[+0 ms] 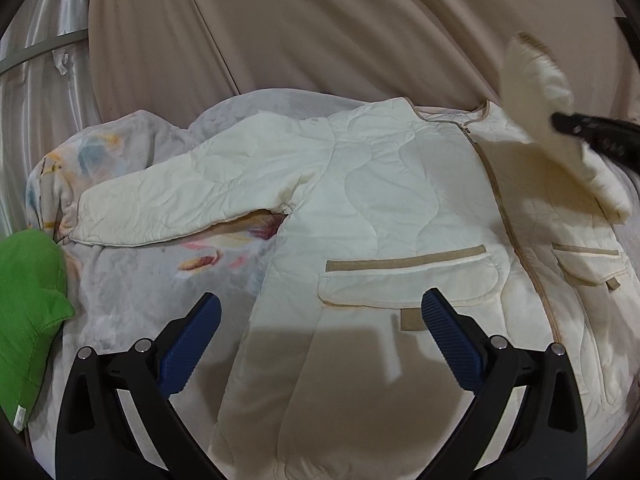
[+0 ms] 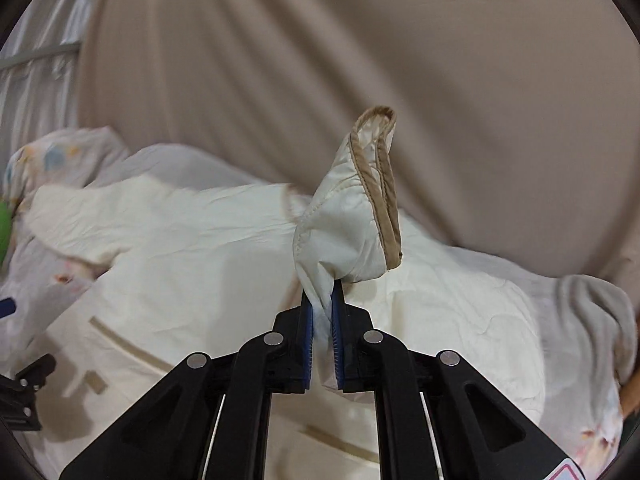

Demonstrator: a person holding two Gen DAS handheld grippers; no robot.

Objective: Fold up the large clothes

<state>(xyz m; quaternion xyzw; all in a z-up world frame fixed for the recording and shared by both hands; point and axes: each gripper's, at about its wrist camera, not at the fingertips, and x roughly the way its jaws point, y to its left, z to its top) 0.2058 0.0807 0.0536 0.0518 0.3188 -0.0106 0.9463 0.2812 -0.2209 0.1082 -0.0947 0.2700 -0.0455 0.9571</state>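
The right gripper (image 2: 321, 312) is squeezed tight on the end of one sleeve (image 2: 348, 216) of the jacket (image 1: 384, 200). Its blue pads pinch the white cloth between them. The sleeve end sticks up above the pads, and its tan-edged cuff opening points up.

The left gripper (image 1: 320, 320) has its jaws spread wide. It holds nothing and hangs just above the bottom part of the jacket, casting a dark shadow on it.

The jacket is cream and puffy, with wavy stitching. It lies flat on its back on the bed. Its long way runs from the neck, far from the left camera, down to the hem, near that camera. A tan zipper (image 1: 508, 216) runs down the middle. A pocket (image 1: 404, 276) with tan trim sits on each side. The other sleeve (image 1: 180, 196) lies stretched out flat toward the left.

Under the jacket is a gray blanket (image 1: 132, 292) with colored feather shapes. A green cloth (image 1: 28, 312) lies at the left edge. Behind the bed hangs a big beige curtain (image 1: 320, 28), with a shiny white curtain (image 1: 36, 80) next to it.
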